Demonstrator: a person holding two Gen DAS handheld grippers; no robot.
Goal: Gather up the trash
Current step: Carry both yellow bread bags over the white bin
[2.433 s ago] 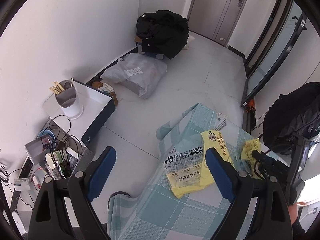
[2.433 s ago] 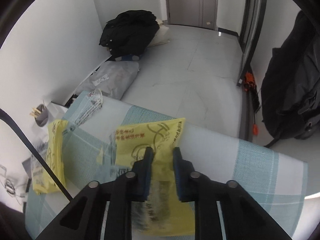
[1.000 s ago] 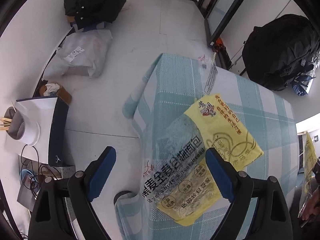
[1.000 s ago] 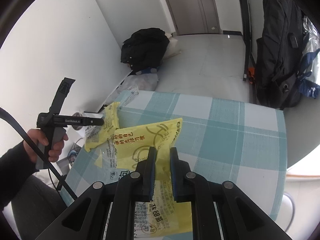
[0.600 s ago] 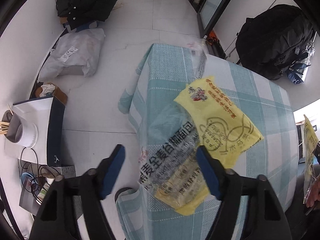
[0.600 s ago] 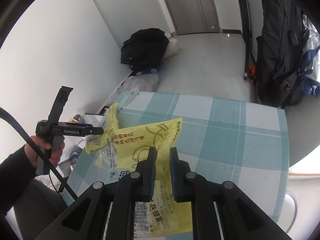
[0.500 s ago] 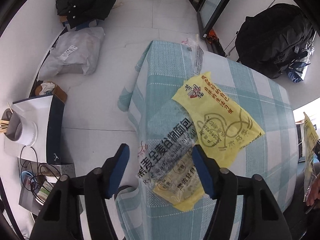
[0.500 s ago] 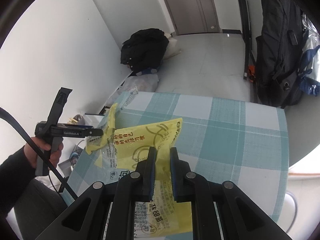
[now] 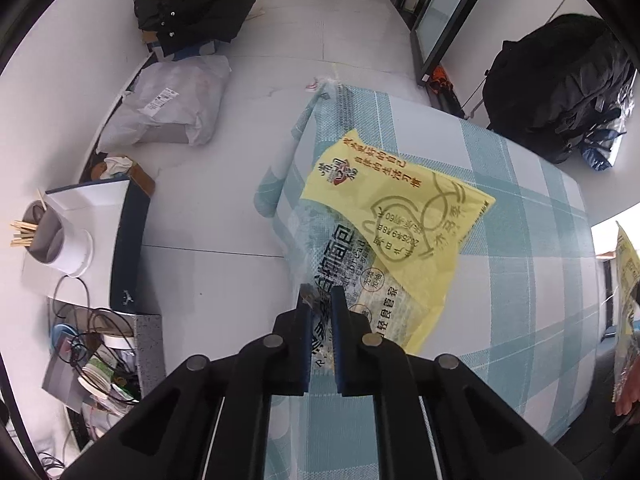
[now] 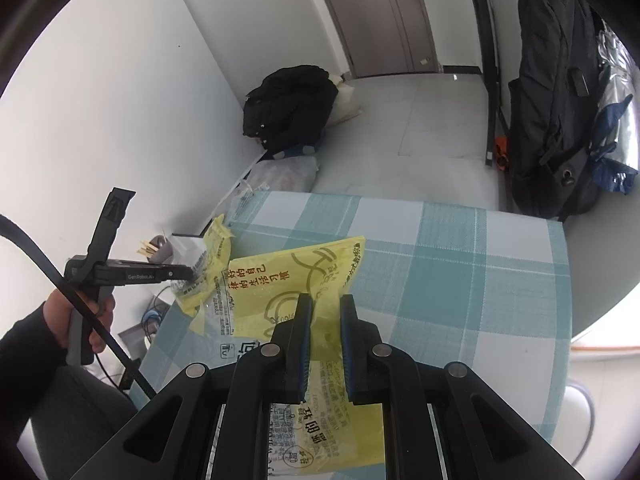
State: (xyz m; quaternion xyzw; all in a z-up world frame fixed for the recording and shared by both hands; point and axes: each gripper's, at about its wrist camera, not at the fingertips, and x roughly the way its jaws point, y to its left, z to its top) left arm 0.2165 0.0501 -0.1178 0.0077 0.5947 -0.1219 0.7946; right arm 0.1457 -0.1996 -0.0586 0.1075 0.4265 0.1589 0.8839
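Table: my checked cloth (image 10: 460, 280) carries the trash.
Left gripper (image 9: 320, 294): jaws, just closing, now pinch first bread bag (image 9: 400, 216) at its clear near edge.
Right gripper (image 10: 323, 302): clamped on second bread bag (image 10: 296, 276), lying over the cloth.

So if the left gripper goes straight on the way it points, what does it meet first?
Probably the checked tablecloth: the left gripper points steeply down, jaws shut on the yellow bread bag over the table's edge; depth unclear.

White walls, pale tiled floor (image 9: 312, 28), grey door (image 10: 384, 16), perhaps a glass partition (image 9: 448, 8) beside it.
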